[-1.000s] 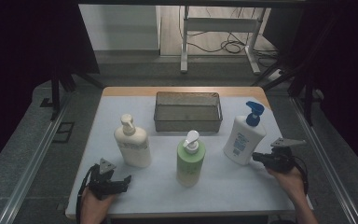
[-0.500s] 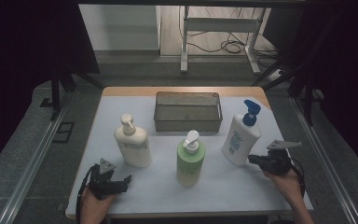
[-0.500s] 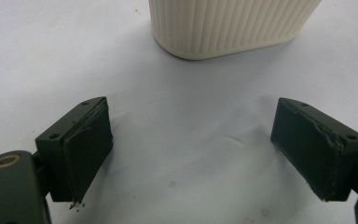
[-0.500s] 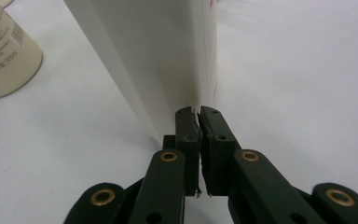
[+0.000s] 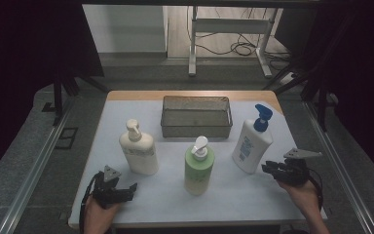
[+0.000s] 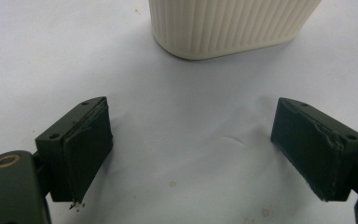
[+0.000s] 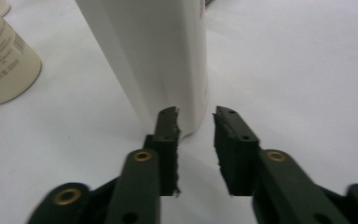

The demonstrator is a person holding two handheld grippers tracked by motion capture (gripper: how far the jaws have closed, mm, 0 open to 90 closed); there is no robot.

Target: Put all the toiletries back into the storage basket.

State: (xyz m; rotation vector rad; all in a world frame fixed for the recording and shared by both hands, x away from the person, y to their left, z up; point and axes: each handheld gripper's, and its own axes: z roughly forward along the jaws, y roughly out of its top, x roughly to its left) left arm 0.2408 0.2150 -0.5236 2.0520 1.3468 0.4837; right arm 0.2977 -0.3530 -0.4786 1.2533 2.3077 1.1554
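The right gripper (image 7: pixel 196 116) stood just beside the base of the white blue-pump bottle (image 5: pixel 250 146) at the table's (image 5: pixel 272 195) right — jaws narrowly parted, pinching nothing. The left gripper (image 6: pixel 191 144) rested spread wide before the cream bottle (image 6: pixel 233 25).

Through the left gripper view I see my left claw (image 6: pixel 193 149) low over the white surface (image 6: pixel 37 56), its two black jaws spread wide apart with nothing between them. The pads (image 6: pixel 91 144) look worn, with ragged edges. Straight ahead of the claw, a little beyond the jaw tips and apart from them, stands the ribbed base of a cream bottle (image 6: pixel 233 25), upright on the surface. A small crease marks the surface between the jaws, nearer the right one.
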